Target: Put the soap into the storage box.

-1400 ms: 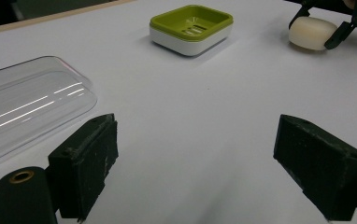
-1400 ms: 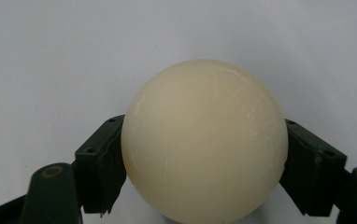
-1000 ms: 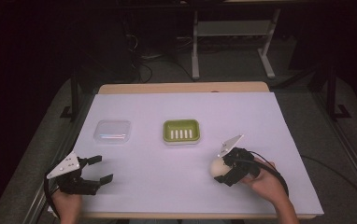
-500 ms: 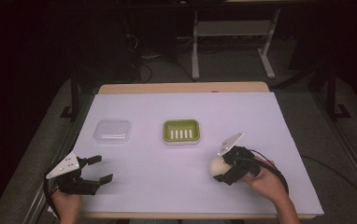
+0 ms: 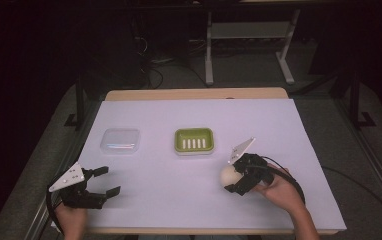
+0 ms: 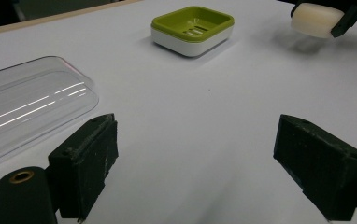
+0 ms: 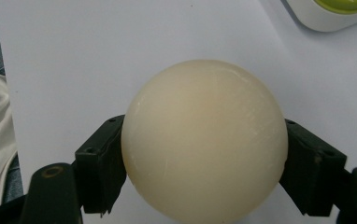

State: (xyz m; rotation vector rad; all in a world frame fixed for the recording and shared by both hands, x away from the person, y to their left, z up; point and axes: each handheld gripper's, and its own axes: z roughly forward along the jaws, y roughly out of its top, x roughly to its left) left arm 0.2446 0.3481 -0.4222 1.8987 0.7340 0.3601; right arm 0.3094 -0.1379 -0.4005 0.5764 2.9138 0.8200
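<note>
Landmark: the green soap dish (image 5: 194, 140), mid-table on the white sheet (image 5: 179, 200). My right gripper (image 5: 233, 176) sits near the dish, off toward the person's right and closer to the table's near edge, jaws clamped on a cream soap bar (image 5: 227, 175). In the right gripper view the soap (image 7: 204, 140) bulges well past both pads, round and smooth, pinched only at its sides. In the left gripper view it appears lifted off the sheet, with a shadow beneath it. My left gripper (image 5: 91, 187) rests well away from the dish, on its far left and toward the near edge, jaws wide apart with nothing between them. A clear plastic lid (image 5: 121, 140) lies flat to the left of the dish, a gap between the two. Risks as I judge them: the bar is slick and curved, so a quick swing or a slack squeeze could let it squirt out and skid across the sheet. Coming in low toward the dish, I could clip its raised rim and shove the light tray aside. Releasing too high might bounce the soap off the slotted floor.
</note>
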